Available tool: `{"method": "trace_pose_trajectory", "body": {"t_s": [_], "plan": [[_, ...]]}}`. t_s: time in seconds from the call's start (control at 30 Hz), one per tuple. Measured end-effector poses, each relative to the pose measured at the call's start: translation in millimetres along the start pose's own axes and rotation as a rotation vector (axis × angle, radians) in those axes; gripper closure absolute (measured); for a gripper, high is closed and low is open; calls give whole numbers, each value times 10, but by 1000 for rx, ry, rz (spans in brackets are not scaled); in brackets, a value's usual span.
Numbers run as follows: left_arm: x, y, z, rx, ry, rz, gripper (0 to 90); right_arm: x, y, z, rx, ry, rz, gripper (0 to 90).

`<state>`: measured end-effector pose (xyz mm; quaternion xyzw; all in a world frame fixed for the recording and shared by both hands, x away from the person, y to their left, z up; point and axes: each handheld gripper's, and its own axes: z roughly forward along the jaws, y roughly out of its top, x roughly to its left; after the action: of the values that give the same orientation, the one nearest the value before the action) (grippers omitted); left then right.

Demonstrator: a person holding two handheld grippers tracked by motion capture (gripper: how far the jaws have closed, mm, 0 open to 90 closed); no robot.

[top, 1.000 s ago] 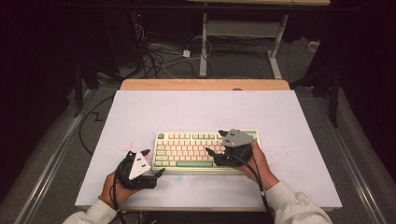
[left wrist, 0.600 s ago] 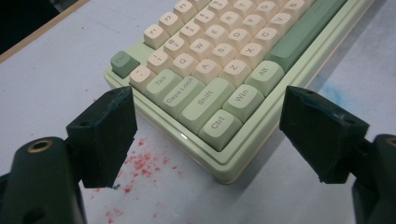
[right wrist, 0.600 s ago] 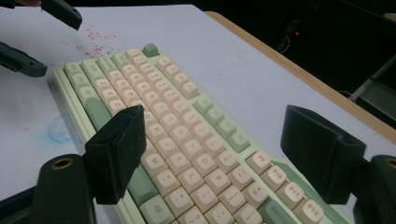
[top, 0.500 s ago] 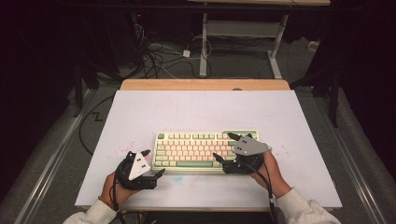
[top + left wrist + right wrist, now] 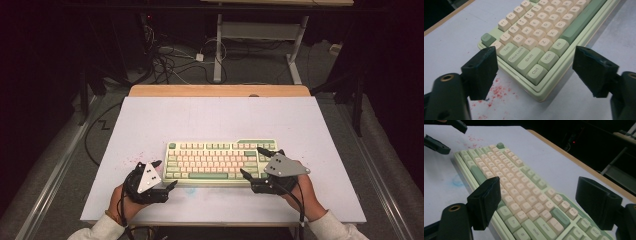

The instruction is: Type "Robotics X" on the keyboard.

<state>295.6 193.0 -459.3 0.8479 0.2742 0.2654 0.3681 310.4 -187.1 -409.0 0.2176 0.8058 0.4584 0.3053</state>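
1. From the high view, lower centre of the frame: a pale green keyboard [image 5: 220, 161] with cream and green keys lies flat on the white table [image 5: 215, 120], its long side running across the picture; a wooden edge [image 5: 220, 90] borders the table at the upper middle, with cables [image 5: 172, 62] on the dark floor beyond; the left gripper [image 5: 165, 175] sits at the lower left, just beside the keyboard's left end, its jaws standing wide with nothing between them; the right gripper [image 5: 253, 162] sits at the lower right, its jaws spread wide about the keyboard's right end and having just been opening; the pads do not press on it; red specks [image 5: 131, 161] mark the table left of the keyboard.

2. Along the left gripper view: the two black jaws rise wide apart from the lower corners; the keyboard's near left corner [image 5: 537, 75], with the Ctrl, Shift and Win keys, lies between them in the centre, untouched; red specks [image 5: 499, 91] dot the table at lower centre-left.

3. Along the right gripper view: the jaws stand wide at lower left and lower right; the keyboard [image 5: 524, 192] runs diagonally from upper left to the bottom, between the jaws and clear of the pads; the left gripper's tips [image 5: 445, 136] show at the upper left; a faint blue smudge [image 5: 457, 180] lies at left.
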Motion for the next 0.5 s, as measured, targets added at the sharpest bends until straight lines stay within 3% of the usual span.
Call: {"method": "trace_pose_trajectory", "body": {"t_s": [0.13,0.27,0.37,0.5], "plan": [[28,24,-26,11,-22,-1,372,-1,-78,-62,14,-18,-16,211],[50,67,-35,22,-61,15,625,-22,-165,-133,25,-28,-5,210],[61,108,-33,29,-93,6,767,-34,-229,-175,44,-46,-5,214],[92,171,-9,37,-131,-8,871,-52,-301,-222,62,-58,-9,214]]}}
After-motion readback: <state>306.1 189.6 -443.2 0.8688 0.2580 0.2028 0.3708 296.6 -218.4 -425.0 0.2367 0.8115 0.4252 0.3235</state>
